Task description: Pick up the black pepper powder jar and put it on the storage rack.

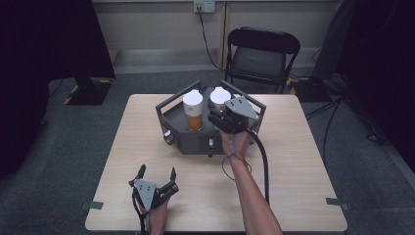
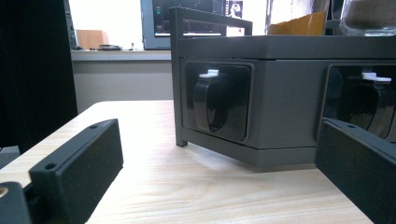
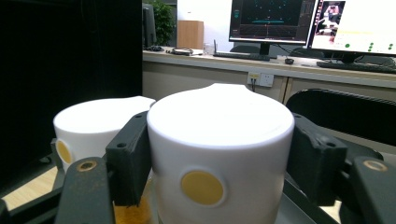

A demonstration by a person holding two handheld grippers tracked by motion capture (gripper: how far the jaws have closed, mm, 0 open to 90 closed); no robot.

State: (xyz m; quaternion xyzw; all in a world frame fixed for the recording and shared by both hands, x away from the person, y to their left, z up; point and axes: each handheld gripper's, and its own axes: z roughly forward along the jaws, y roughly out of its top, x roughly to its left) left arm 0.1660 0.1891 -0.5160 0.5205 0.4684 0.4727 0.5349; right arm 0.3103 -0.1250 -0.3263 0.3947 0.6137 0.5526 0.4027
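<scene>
A dark grey six-sided rack [image 1: 193, 143] stands at the table's far middle and carries two jars with white lids. The left jar [image 1: 194, 110] holds something orange. My right gripper [image 1: 218, 111] is shut on the right jar [image 1: 219, 96]. In the right gripper view both black pads [image 3: 128, 156] press the sides of that jar's white lid [image 3: 219, 135], and the other jar [image 3: 93, 126] stands just left of it. My left gripper [image 1: 157, 172] is open near the front left of the table. Its jaws [image 2: 219, 177] point at the rack's front wall [image 2: 280, 98].
The rack's front faces have recesses with black knobs [image 2: 212, 102] that bear white tabs. A black folding chair [image 1: 259, 54] stands beyond the table. The light wooden tabletop [image 1: 293, 161] has bare room in front of the rack and to its right.
</scene>
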